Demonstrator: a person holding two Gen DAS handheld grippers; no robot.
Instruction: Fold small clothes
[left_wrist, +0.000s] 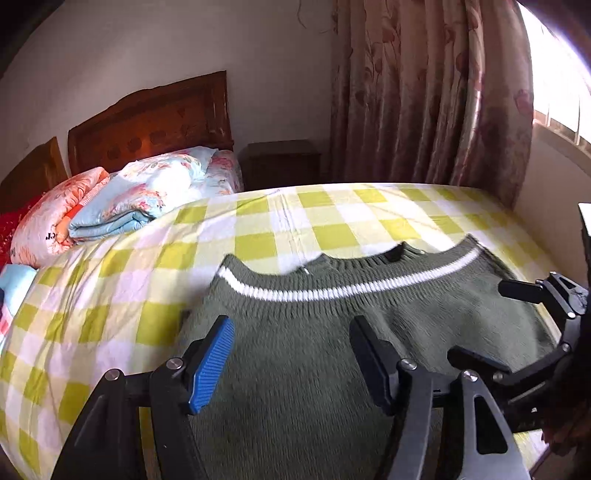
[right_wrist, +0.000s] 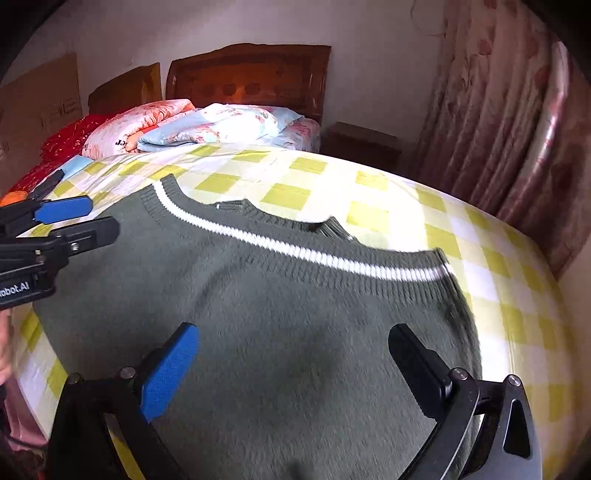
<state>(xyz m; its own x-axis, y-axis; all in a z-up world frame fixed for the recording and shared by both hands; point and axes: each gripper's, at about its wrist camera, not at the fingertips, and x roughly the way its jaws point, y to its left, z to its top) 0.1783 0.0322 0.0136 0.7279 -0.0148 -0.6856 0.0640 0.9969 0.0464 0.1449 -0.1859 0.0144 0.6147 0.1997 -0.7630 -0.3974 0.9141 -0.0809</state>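
green sweater (right_wrist: 258, 314) flat on checked bedspread (right_wrist: 498, 295), near hem cut off, edges blurred

1. I see a bed (left_wrist: 332, 218) covered by a yellow-green and white checked sheet.
2. A green knitted sweater (right_wrist: 280, 332) with one white stripe lies spread flat on that sheet.
3. Folded floral quilts (left_wrist: 122, 199) sit stacked at the far end, before the wooden headboard (left_wrist: 155, 122).

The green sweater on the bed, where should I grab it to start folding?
Probably the green sweater at its right side edge below the white stripe, coming from the right. It lies flat, so that edge on the checked sheet is free to pinch.
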